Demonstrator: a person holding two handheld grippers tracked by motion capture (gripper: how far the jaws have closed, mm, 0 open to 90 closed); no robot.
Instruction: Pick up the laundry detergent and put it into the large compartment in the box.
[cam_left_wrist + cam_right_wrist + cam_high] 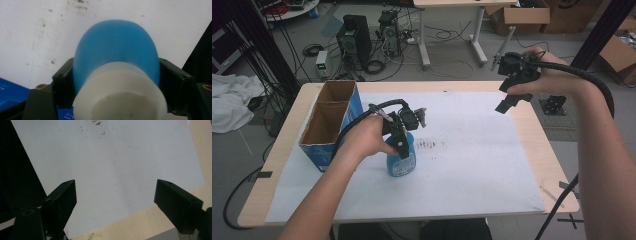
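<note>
Blue open-top box (pixel 332 125) sits at the surface's (pixel 532 145) 9 o'clock edge, two compartments, both look empty. Just right of it, approx centre-left on the white sheet (pixel 472 165), stands the blue bottle (pixel 401 159), upright, white cap (pixel 120 97) on top. Left gripper (pixel 401 142) comes down on it from above; in the left gripper view the jaws sit either side of the bottle's shoulder just under the cap, pads touching the blue plastic at both sides, so it's clamped on the bottle.

To do the grasp well, imo: keep the pinch below the cap flange so it can't slip upward, keep the gripper vertical, lift straight before heading toward 9 o'clock and the box. Rounded shoulder is slick — squeeze firm, no twisting.

Right gripper (pixel 512 95) hangs high near 2 o'clock, well apart from the bottle, jaws spread wide w/ nothing between them.
</note>
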